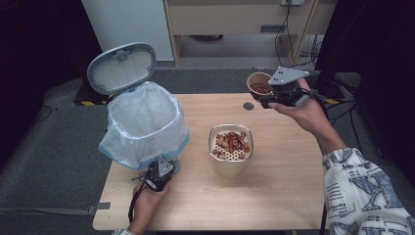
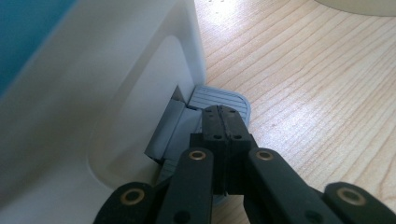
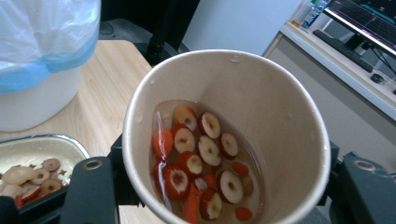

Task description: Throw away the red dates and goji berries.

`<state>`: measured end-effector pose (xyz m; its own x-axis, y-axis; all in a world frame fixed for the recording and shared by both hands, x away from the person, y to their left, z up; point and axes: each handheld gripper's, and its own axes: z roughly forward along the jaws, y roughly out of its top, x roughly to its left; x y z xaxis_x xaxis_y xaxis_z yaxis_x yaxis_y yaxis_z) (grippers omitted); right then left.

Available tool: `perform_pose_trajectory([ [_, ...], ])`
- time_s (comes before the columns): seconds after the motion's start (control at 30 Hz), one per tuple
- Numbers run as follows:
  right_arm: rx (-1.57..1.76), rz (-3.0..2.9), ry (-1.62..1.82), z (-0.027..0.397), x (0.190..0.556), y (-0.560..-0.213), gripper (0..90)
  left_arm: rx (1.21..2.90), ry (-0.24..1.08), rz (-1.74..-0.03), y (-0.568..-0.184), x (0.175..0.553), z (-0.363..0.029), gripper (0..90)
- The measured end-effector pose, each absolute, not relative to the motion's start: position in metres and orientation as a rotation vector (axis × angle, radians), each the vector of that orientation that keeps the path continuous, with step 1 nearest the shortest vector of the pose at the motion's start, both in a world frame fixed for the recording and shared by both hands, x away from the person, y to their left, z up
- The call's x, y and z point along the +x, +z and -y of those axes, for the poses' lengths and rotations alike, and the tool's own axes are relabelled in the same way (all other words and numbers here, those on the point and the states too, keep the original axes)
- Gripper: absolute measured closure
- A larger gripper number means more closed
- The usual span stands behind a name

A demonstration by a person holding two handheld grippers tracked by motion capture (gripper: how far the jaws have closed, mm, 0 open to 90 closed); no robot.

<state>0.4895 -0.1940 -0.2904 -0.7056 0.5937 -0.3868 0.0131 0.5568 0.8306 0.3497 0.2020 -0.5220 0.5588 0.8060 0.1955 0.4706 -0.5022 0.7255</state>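
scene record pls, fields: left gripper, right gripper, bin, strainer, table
left gripper: shut, tips pressing the bin's grey pedal
right gripper: shut on paper cup, held above the table's far right part
cup contents: red fruit slices in liquid
bin: white, lid open, blue-edged liner inside
strainer container: mid-table, fruit slices lying on its perforated insert
table: light wood

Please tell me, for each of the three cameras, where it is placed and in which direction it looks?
High view: above the table, looking forward and down; both forearms show.
Left gripper view: on the left gripper, jaws shut on the bin's pedal.
Right gripper view: on the right gripper, looking into the held paper cup.
Shared: strainer container.
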Motion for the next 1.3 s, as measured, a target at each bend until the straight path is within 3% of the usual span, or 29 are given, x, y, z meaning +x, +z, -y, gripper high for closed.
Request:
perform_pose_trajectory([
  [1.3, 0.270, -2.105, 0.965, 0.165, 0.460, -0.294, 34.9, 2.181, 0.705, -1.016, -0.522, 0.350, -0.202, 89.3],
])
